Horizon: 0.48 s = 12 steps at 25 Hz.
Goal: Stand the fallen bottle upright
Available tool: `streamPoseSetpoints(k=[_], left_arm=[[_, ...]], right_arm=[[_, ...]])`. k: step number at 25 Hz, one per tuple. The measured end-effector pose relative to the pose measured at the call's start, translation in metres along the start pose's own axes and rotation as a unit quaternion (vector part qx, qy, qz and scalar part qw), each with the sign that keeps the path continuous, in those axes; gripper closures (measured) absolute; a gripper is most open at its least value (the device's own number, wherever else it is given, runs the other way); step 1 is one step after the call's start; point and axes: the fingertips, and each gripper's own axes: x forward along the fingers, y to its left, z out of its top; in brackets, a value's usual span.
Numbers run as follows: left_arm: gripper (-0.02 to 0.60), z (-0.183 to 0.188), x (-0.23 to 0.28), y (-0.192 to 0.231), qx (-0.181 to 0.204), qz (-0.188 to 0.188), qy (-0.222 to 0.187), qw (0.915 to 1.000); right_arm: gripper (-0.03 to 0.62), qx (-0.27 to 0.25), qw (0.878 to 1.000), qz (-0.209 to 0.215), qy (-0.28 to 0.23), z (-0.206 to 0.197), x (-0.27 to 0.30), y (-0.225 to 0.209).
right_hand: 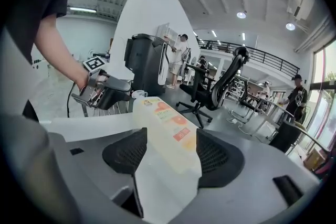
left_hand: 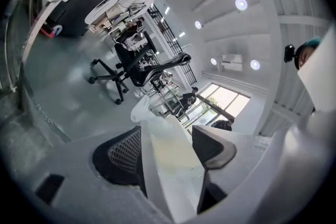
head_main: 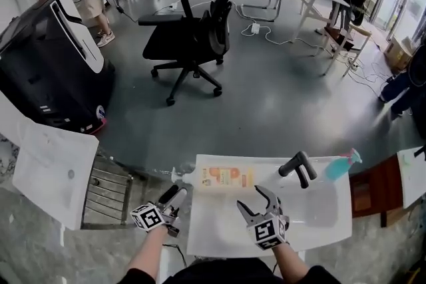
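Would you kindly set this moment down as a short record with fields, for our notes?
Bottle: lying on its side on the sink's back rim, pump end pointing left
Sink: white, with a black tap at the back
Spray bottle: blue, at the sink's far right corner
Left gripper: open, empty, left of the sink near the pump end
Right gripper: open, over the basin, aimed at the bottle, not gripping it
Status: not yet upright

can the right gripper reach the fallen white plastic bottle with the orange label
Probably yes: the right gripper is open, the bottle lies straight ahead on the white sink rim, and the black faucet stands off to one side.
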Motion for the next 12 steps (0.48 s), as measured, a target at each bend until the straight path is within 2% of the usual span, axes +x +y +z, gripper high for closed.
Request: streamPoseSetpoints(k=[3, 6, 10, 12], left_arm=[[0.281, -0.002, 0.013, 0.007, -0.057, -0.005, -0.021, 0.9981], [0.275, 0.002, 0.027, 0.013, -0.117, -0.018, -0.06, 0.9912], [0.275, 0.017, 0.035, 0.022, -0.155, -0.031, -0.11, 0.9812], [0.275, 0.024, 0.037, 0.025, -0.183, -0.042, -0.139, 0.9723]], right_arm=[[0.313, -0.004, 1.0, 0.007, 0.007, -0.006, 0.011, -0.006], [0.313, 0.009, 1.0, 0.009, 0.01, -0.006, 0.019, -0.011], [0.315, 0.02, 1.0, 0.014, 0.012, -0.015, 0.029, -0.012], [0.318, 0.019, 1.0, 0.012, 0.003, -0.018, 0.031, -0.012]])
